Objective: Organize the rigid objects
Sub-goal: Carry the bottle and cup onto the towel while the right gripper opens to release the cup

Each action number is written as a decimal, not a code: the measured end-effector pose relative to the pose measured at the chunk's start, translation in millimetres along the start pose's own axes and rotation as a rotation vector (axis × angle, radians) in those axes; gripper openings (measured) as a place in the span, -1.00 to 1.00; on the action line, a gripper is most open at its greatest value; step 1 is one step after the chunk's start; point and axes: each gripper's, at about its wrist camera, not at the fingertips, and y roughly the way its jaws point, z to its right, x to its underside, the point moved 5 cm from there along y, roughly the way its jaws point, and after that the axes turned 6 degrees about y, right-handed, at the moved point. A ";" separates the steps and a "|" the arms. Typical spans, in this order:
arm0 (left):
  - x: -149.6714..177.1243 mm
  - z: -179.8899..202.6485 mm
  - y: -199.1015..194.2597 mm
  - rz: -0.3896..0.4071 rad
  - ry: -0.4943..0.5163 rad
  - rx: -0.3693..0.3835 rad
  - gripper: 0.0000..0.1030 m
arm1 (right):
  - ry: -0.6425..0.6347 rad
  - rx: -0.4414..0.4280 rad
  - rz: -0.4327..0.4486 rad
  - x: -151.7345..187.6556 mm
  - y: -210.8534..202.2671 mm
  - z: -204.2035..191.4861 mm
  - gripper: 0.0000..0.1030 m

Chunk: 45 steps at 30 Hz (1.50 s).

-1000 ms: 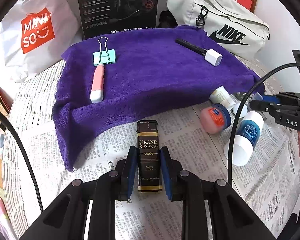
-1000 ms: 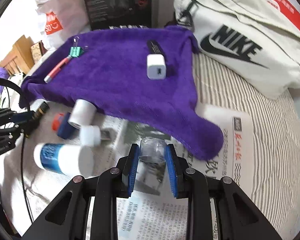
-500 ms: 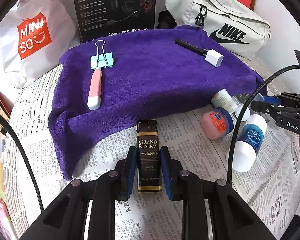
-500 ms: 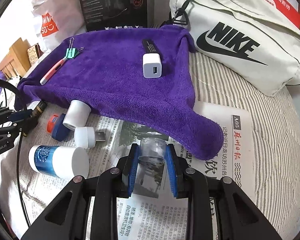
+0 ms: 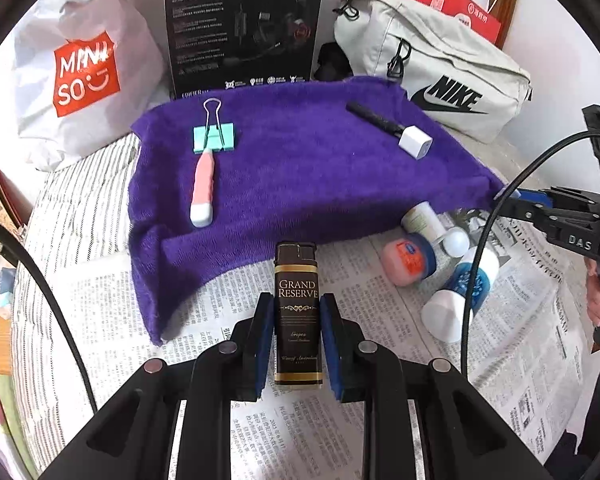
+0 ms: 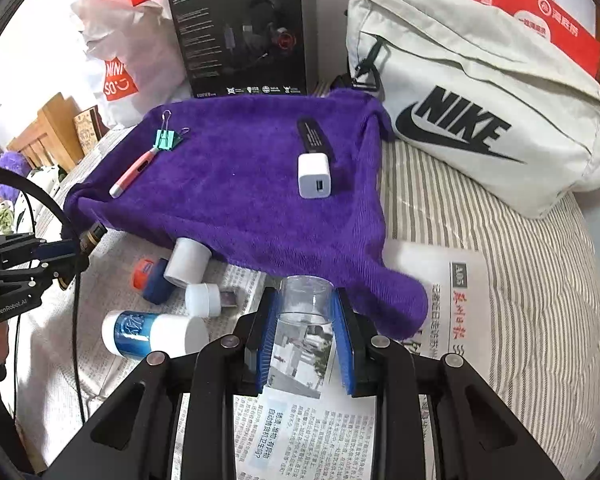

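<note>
Left gripper pinching lighter, right gripper pinching clear cup; both likely bound for purple towel, 4 items already there.

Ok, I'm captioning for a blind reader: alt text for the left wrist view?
The left tongs grip a black Grand Reserve lighter above newspaper. Ahead, a purple towel holds a binder clip, pink pen and white charger.
</note>
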 end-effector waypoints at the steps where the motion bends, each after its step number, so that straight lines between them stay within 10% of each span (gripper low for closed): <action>1: -1.0 -1.3 -1.9 0.004 -0.004 -0.001 -0.57 | 0.000 0.003 0.002 -1.8 -0.5 0.5 -0.47; 45: -69.9 -35.6 34.3 0.000 -0.019 0.026 -0.57 | -0.031 0.001 -0.103 -58.7 76.8 -6.3 -0.47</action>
